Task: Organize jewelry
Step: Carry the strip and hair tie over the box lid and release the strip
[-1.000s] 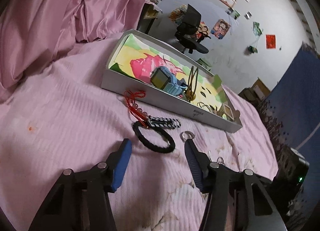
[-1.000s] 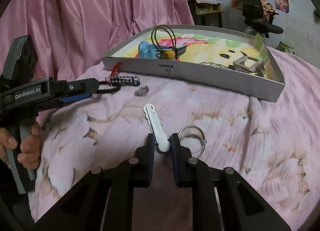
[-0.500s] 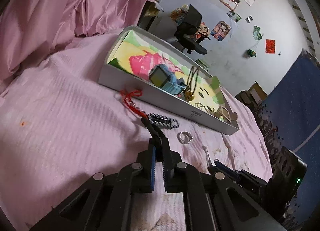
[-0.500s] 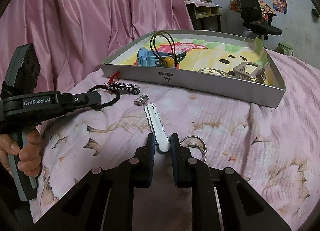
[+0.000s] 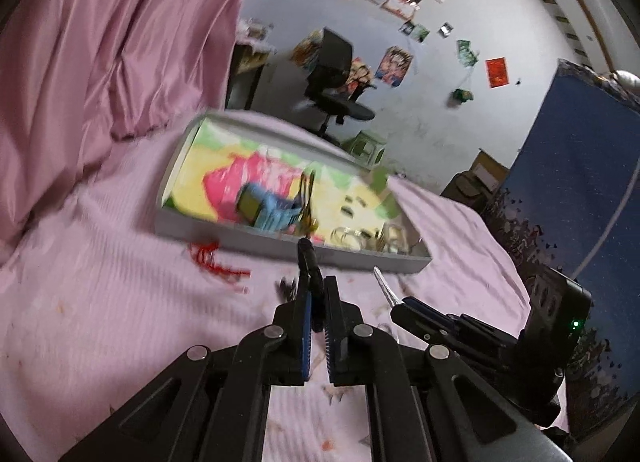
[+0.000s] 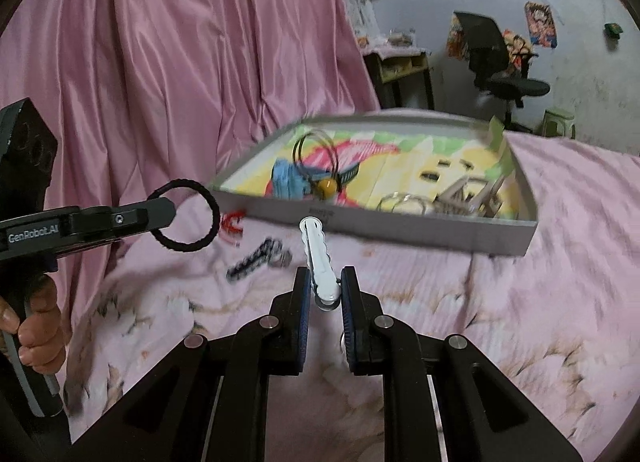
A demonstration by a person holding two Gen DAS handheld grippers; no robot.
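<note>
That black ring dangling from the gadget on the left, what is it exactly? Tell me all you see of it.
The black hair tie is a thin, matte loop with a twisted, cord-like texture, probably elastic. The left gripper pinches one side of it shut, so it hangs clear above the pink bedspread, short of the grey tray. Nothing else touches it.

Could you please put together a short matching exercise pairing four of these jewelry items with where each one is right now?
Things:
1. black hair tie
2. white hair clip
3. blue watch
4. braided black keychain

Places:
A. inside the grey tray
B. held in the left claw
C. lying on the pink bedspread
D. held in the right claw

Pairs: 1-B, 2-D, 3-A, 4-C
</note>
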